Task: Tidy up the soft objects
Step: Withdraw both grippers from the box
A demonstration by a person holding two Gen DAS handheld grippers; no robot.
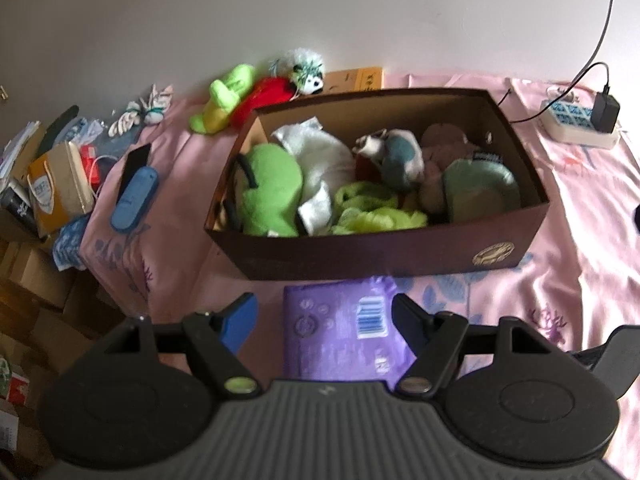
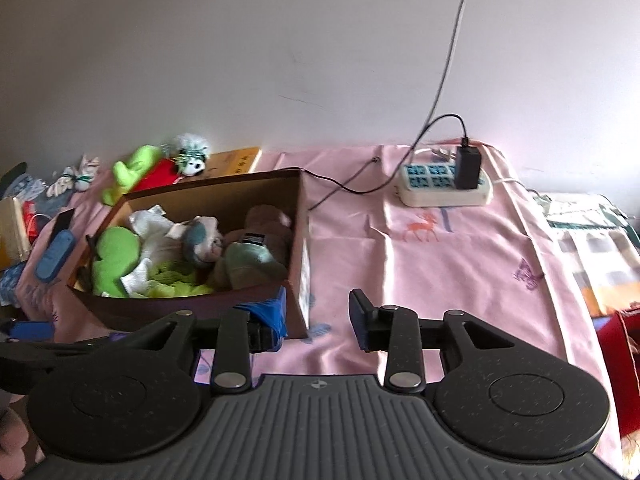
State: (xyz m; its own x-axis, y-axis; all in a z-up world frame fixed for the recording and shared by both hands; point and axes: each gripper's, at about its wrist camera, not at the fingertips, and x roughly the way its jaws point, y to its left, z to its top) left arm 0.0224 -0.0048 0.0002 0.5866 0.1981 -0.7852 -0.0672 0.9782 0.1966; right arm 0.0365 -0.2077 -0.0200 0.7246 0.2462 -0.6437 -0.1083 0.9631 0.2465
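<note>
A big pink sheet [image 2: 440, 248] with little deer and leaves on it is covering the bed, and a plain white wall [image 2: 280, 60] is standing behind it. A dark brown box [image 1: 376, 256] is sitting on the sheet, open at the top, and soft toys are filling it up. Inside it, a round green toy [image 1: 272, 196] is lying at the left end, a white fluffy toy [image 1: 324, 160] is leaning next to it, a yellow-green frilly toy [image 1: 376, 212] is lying at the front, a blue and white toy [image 1: 400, 156] is resting in the middle, and a pale green toy [image 1: 480, 188] is lying at the right end. More soft toys are waiting outside, behind the box by the wall: a bright green one [image 1: 224, 96], a red one [image 1: 266, 98] and a small white fuzzy one [image 1: 306, 70]. A flat purple packet [image 1: 344, 332] is lying just in front of the box. The left claw [image 1: 324, 320] is hanging over that packet with its two fingers wide apart and nothing between them. The right claw [image 2: 318, 316] is hovering by the near right corner of the box, its fingers apart too and holding nothing. A white power strip [image 2: 444, 186] with a black plug is sitting far off near the wall. A blue case [image 1: 134, 198] is lying left of the box.
</note>
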